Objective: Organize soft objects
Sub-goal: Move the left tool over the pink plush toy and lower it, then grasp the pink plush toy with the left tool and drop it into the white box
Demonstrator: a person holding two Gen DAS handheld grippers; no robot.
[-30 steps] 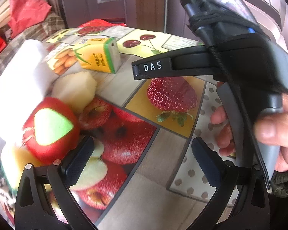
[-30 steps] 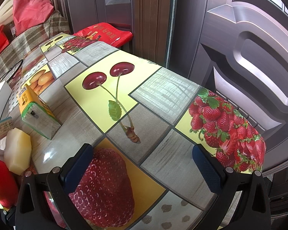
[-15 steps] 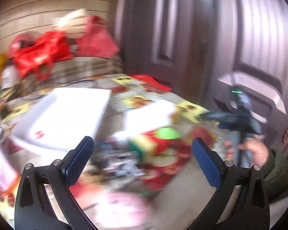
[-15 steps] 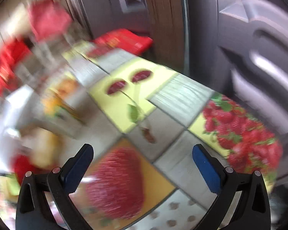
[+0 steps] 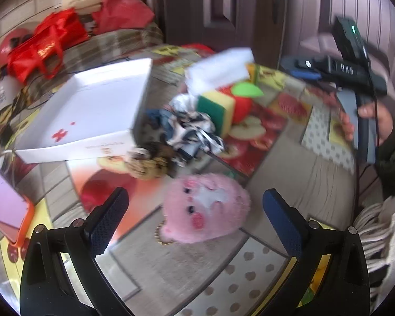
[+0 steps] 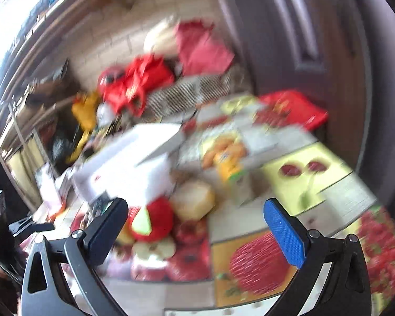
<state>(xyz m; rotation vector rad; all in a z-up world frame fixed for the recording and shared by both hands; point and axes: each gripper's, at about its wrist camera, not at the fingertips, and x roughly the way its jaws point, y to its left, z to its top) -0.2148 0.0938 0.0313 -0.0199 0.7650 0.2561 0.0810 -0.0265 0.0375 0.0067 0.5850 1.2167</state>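
Fingers [image 5: 110, 218] of the left gripper [image 5: 194, 221] spread wide, empty, just before the pink plush [image 5: 206, 214] on the table [image 5: 197, 271]; right gripper [image 6: 194, 226] likewise apart; white box [image 5: 92, 105] lies beyond the plush, sponge [image 5: 216, 105] behind it

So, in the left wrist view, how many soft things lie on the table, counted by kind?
Pink plush toy: 1
Yellow and green sponge: 1
Red plush apple with a green patch: 1
Black and white crumpled cloth: 1
Tan spotted soft item, too blurred to name: 1
Total: 5
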